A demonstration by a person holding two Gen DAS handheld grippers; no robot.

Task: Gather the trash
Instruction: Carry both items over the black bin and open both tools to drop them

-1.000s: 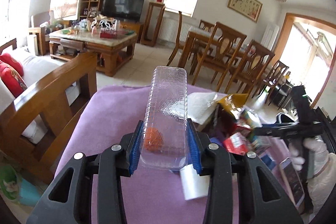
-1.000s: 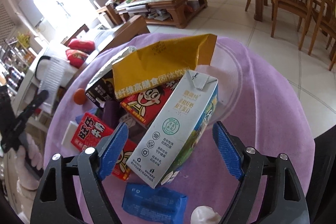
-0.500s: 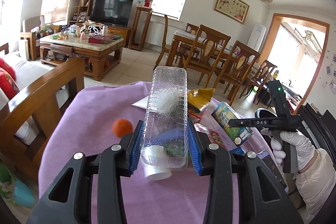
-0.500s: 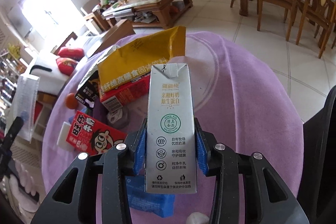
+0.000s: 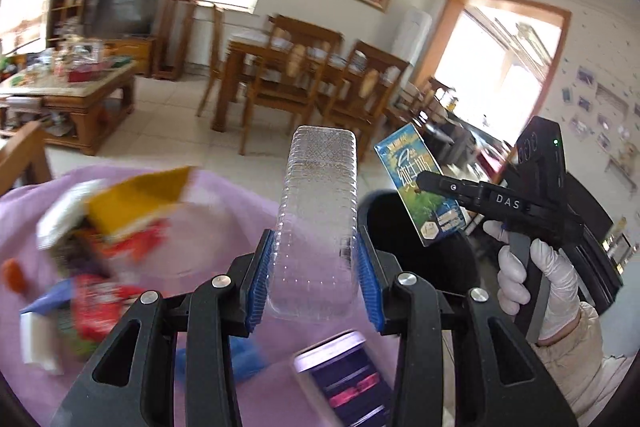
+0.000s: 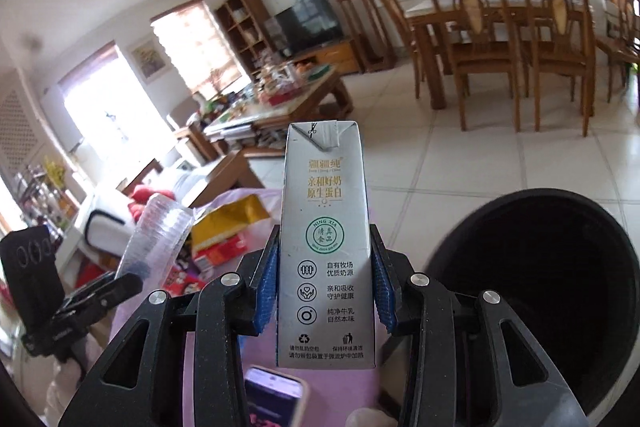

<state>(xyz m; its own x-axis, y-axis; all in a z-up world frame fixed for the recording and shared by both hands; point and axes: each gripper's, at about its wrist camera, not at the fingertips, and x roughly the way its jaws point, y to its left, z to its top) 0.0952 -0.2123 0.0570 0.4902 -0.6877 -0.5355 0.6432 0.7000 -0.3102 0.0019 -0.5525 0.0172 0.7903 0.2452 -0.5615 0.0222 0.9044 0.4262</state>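
The right tongs (image 6: 325, 297) are gripping a grey milk carton (image 6: 325, 239) by its two narrow sides, near its lower half; the jaws have just been closing, and now the blue pads are pressing on the carton. The carton's long axis is running straight forward out of the tongs, with the folded top at the far end. The black trash bin (image 6: 560, 291) is standing just to the right of these tongs and lower, with its open mouth facing up, so I judge the right hand is the nearer one to it.

The left tongs (image 5: 316, 287) are clenching a clear plastic bottle (image 5: 320, 211), also along its length, with the far end pointing away. In the left wrist view the bin's rim (image 5: 380, 195) is showing right behind the bottle and a little to the right, and the carton is hanging over that rim, held by a white gloved hand (image 5: 540, 279).

The rest of the trash, a yellow packet (image 5: 136, 199) and red wrappers (image 5: 100, 303), is lying on the purple table (image 5: 224, 203) to the left. A phone (image 6: 276, 401) is lying near the table edge under the right tongs. The room above the bin looks free, but both hands are coming close together there, so one may need to go first.
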